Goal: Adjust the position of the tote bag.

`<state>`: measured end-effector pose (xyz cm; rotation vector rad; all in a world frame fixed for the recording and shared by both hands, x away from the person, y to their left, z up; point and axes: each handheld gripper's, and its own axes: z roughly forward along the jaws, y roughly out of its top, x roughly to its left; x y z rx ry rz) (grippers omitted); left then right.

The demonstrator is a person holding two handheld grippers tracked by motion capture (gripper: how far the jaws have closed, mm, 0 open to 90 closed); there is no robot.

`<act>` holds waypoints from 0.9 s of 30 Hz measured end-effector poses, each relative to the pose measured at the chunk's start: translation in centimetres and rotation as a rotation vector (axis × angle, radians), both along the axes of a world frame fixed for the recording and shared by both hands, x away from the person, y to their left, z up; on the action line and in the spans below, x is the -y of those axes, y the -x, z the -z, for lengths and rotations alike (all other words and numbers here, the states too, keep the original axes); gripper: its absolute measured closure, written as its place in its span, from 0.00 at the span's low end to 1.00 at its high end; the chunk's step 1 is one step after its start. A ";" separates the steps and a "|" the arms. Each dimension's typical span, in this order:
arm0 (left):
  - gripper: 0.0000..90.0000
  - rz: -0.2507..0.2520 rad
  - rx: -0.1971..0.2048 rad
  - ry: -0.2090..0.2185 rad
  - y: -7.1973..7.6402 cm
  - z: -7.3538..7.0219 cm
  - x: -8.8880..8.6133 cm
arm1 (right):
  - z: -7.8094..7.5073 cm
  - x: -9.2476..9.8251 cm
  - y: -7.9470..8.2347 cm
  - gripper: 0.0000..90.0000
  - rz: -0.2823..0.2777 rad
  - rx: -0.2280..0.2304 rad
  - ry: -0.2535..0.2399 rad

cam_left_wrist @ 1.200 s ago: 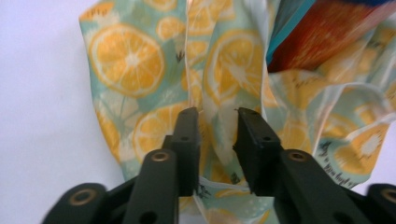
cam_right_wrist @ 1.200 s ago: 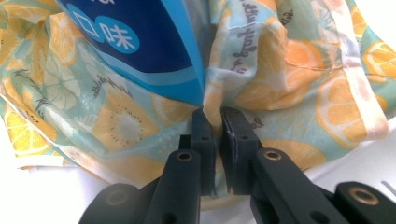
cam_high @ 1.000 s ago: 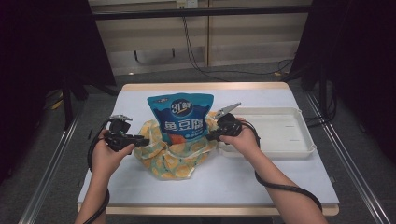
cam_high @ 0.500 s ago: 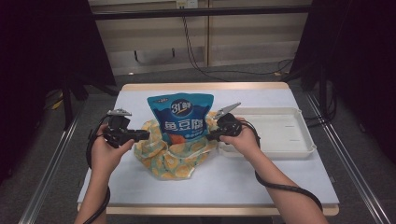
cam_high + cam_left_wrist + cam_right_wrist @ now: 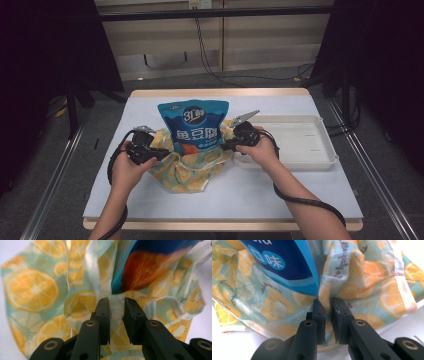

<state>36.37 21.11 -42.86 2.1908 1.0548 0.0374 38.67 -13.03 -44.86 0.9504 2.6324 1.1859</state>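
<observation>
A blue snack bag (image 5: 195, 125) stands upright inside a cloth bag (image 5: 187, 172) printed with orange and lemon slices, at the middle of the table. My left gripper (image 5: 162, 154) is at the cloth bag's left rim. In the left gripper view its jaws (image 5: 116, 300) have a fold of the cloth (image 5: 32, 290) between them, just below the snack bag (image 5: 150, 267); they closed on it and have just been opening a little. My right gripper (image 5: 226, 146) is shut on the cloth bag's right rim (image 5: 372, 277), pinched tight beside the snack bag (image 5: 287, 260).
A shallow white tray (image 5: 300, 160) lies on the table just right of the cloth bag, under my right hand. The white tabletop (image 5: 250, 195) stretches in front of the bag. Metal rails run along both sides of the table.
My left gripper has moved right, in against the cloth bag's left rim, and its jaws have narrowed onto the fabric. The right gripper has kept its hold in place.
</observation>
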 end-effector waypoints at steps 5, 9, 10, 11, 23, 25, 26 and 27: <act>0.88 -0.003 -0.030 -0.033 0.1 1.0 0.0 | 0.2 0.1 0.0 0.91 0.011 -0.008 -0.003; 0.92 0.011 -0.053 -0.044 0.1 1.5 -0.2 | 0.4 0.2 -0.1 0.93 -0.015 -0.004 0.002; 0.93 0.012 -0.053 -0.052 0.1 1.5 -0.2 | 0.4 0.1 0.0 0.93 -0.005 -0.003 0.005; 0.93 0.009 -0.057 -0.051 0.2 1.6 -0.2 | 0.4 0.1 0.0 0.93 -0.010 -0.003 0.007; 0.95 0.008 -0.050 -0.047 0.3 1.4 0.0 | -0.6 1.2 0.2 0.81 0.007 0.010 -0.024; 0.95 0.005 -0.049 -0.047 0.4 1.3 0.0 | -1.1 1.4 0.2 0.79 0.020 0.004 -0.026; 0.95 0.006 -0.048 -0.049 0.4 1.3 0.0 | -1.4 1.5 0.3 0.78 0.023 0.015 -0.025; 0.95 0.003 -0.046 -0.048 0.4 1.2 0.0 | -1.7 1.7 0.3 0.77 0.022 0.022 -0.035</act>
